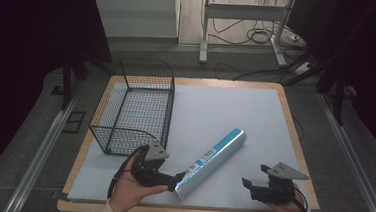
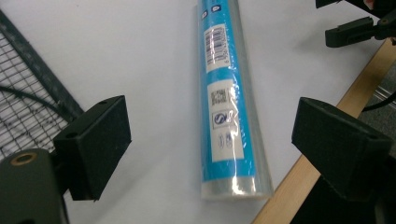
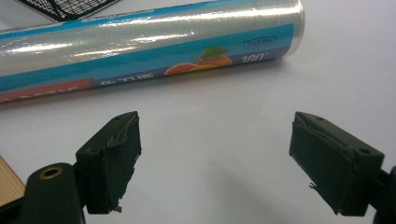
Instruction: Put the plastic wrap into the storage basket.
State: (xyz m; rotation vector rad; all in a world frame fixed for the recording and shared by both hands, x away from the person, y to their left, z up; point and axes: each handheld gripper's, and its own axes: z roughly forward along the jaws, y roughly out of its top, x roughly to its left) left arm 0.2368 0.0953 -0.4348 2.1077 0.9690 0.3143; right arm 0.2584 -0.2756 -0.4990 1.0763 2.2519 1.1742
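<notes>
A long roll of cling film (image 1: 215, 158) in a blue and clear wrapper lies slantwise on the white mat, its near end toward the front edge. My left gripper (image 1: 180, 178) hovers at that near end. In the left gripper view the roll (image 2: 226, 93) runs up the middle between the jaws of the left gripper (image 2: 215, 121), which stand open with wide gaps on both sides. My right gripper (image 1: 253, 174) rests to the right of the roll, open and holding nothing. In the right gripper view the roll (image 3: 154, 42) lies crosswise beyond the right gripper (image 3: 217, 128).
A black wire basket (image 1: 136, 107) stands on the left of the mat, just behind the left hand; its mesh (image 2: 23, 93) shows at the left gripper view's left. The table's wooden edge (image 2: 289, 191) runs close to the roll's near end.
</notes>
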